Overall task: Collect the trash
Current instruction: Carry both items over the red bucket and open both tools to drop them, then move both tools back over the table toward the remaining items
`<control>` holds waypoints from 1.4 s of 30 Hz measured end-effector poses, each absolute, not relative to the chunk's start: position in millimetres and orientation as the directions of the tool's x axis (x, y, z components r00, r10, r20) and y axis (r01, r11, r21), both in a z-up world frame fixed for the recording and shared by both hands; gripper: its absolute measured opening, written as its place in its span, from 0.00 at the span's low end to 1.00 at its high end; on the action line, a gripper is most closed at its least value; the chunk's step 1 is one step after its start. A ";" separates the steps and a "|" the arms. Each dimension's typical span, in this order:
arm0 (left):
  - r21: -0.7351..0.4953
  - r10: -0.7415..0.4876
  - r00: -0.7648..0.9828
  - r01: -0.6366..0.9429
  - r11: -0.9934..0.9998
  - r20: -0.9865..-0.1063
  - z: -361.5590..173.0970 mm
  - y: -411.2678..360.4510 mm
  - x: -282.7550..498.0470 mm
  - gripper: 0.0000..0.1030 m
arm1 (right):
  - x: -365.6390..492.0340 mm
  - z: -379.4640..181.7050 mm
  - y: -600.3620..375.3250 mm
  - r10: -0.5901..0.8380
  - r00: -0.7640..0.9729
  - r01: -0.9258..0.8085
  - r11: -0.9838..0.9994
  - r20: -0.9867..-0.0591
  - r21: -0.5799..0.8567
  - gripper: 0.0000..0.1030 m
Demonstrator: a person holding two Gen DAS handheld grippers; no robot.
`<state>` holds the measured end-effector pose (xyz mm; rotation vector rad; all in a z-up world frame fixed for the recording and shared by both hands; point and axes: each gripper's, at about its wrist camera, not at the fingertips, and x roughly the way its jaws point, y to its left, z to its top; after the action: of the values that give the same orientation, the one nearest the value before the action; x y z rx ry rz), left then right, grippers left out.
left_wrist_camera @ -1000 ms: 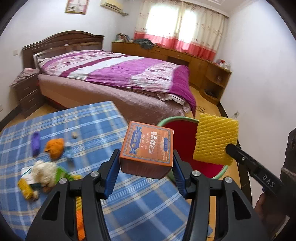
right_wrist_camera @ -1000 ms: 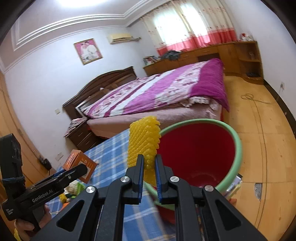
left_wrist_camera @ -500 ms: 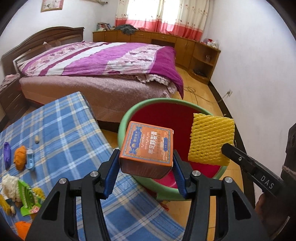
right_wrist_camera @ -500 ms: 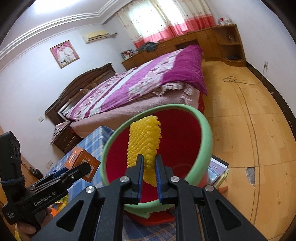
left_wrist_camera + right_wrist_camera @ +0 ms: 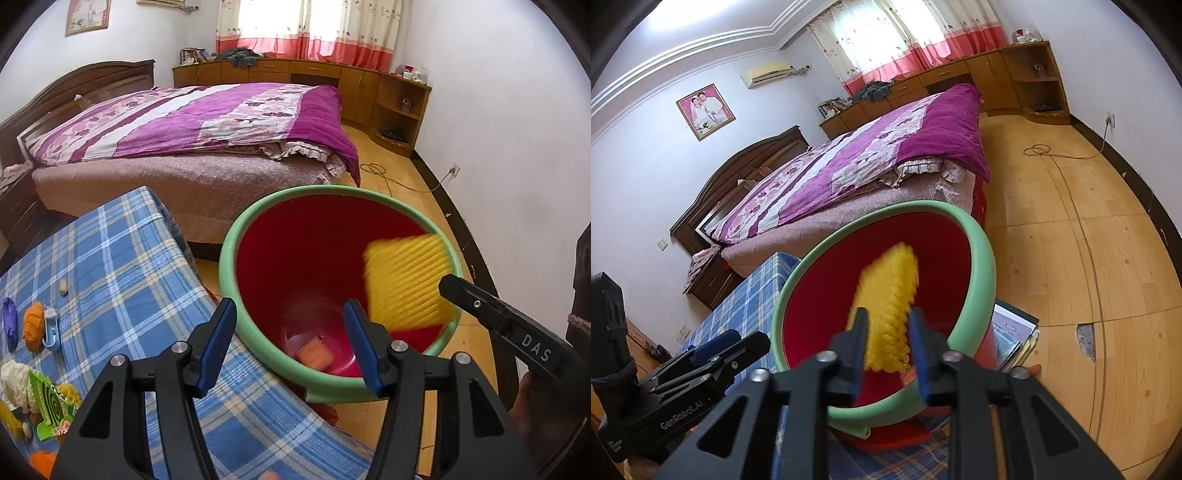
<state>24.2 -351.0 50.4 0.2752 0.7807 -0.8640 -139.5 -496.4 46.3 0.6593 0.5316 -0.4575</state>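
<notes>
Left gripper spread wide, nothing between the blue pads, poised over the near rim of the red bucket with its green lip. Orange box lying deep on the bucket floor, small, partly hidden behind the rim. Yellow foam net, ribbed and honeycombed, motion-blurred, hanging between the right gripper fingers; jaws narrowly parted, grip or release impossible to tell. Sits over the bucket's mouth, toward its right side. Left of the bucket, blue plaid tablecloth with scattered small litter at far left.
</notes>
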 end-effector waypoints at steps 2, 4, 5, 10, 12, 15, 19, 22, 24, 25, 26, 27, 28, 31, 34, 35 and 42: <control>-0.090 -0.573 0.402 0.759 0.645 -0.715 51.2 -346.7 24.8 0.59 | -139.7 46.3 -495.2 -0.225 0.775 0.550 0.701 -0.591 0.454 0.35; -0.097 -0.569 0.405 0.749 0.656 -0.716 51.3 -341.0 26.0 0.59 | -139.8 47.3 -493.4 -0.224 0.776 0.548 0.701 -0.589 0.456 0.36; -0.101 -0.567 0.406 0.744 0.660 -0.716 51.3 -338.3 26.5 0.59 | -139.9 47.1 -492.9 -0.222 0.777 0.547 0.702 -0.589 0.456 0.36; -0.121 -0.555 0.409 0.717 0.687 -0.725 50.6 -323.9 28.7 0.59 | -139.6 48.4 -488.4 -0.214 0.781 0.538 0.707 -0.587 0.459 0.39; -0.124 -0.551 0.411 0.710 0.693 -0.726 50.9 -318.4 27.8 0.59 | -139.7 49.2 -486.7 -0.214 0.782 0.537 0.708 -0.586 0.459 0.39; -0.117 -0.542 0.421 0.702 0.702 -0.727 52.0 -309.8 26.0 0.59 | -140.5 50.0 -483.6 -0.214 0.785 0.535 0.707 -0.582 0.462 0.40; -0.109 -0.532 0.438 0.689 0.716 -0.725 55.5 -296.3 23.2 0.59 | -142.6 52.2 -479.0 -0.216 0.789 0.532 0.710 -0.576 0.462 0.44; -0.106 -0.520 0.450 0.674 0.731 -0.726 57.8 -285.2 23.3 0.59 | -143.3 55.0 -474.4 -0.218 0.791 0.529 0.712 -0.571 0.462 0.49; -0.102 -0.506 0.462 0.657 0.747 -0.728 59.2 -277.6 23.7 0.59 | -144.2 56.2 -471.6 -0.219 0.794 0.527 0.715 -0.568 0.460 0.52; -0.100 -0.500 0.469 0.649 0.754 -0.727 60.3 -273.1 24.2 0.59 | -144.0 57.5 -468.8 -0.219 0.795 0.524 0.719 -0.566 0.457 0.54; -0.100 -0.497 0.475 0.643 0.760 -0.726 61.3 -269.3 24.2 0.59 | -143.4 58.4 -467.2 -0.218 0.795 0.522 0.721 -0.566 0.456 0.57; -0.100 -0.494 0.481 0.636 0.765 -0.724 62.4 -265.5 24.1 0.59 | -142.8 59.6 -464.2 -0.217 0.795 0.520 0.725 -0.566 0.452 0.59; -0.100 -0.490 0.488 0.628 0.772 -0.723 63.8 -260.6 24.0 0.59 | -141.8 60.7 -461.8 -0.217 0.796 0.518 0.727 -0.566 0.450 0.60; -0.099 -0.482 0.504 0.611 0.786 -0.716 67.1 -249.1 23.8 0.59 | -140.0 63.9 -453.3 -0.209 0.800 0.508 0.736 -0.563 0.447 0.62; -0.098 -0.473 0.522 0.592 0.800 -0.710 70.5 -237.0 23.6 0.59 | -138.9 67.4 -445.3 -0.202 0.805 0.495 0.747 -0.558 0.444 0.64; -0.098 -0.470 0.527 0.587 0.804 -0.708 71.5 -233.5 23.0 0.59 | -138.4 68.4 -444.0 -0.200 0.806 0.493 0.749 -0.557 0.443 0.64; -0.106 -0.450 0.561 0.539 0.836 -0.695 76.0 -201.8 24.7 0.59 | -133.6 71.5 -425.5 -0.159 0.812 0.458 0.771 -0.562 0.443 0.66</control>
<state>24.7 -201.8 76.0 0.1230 0.7814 -0.5840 -133.6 -425.5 71.5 0.6044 0.5269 -0.3520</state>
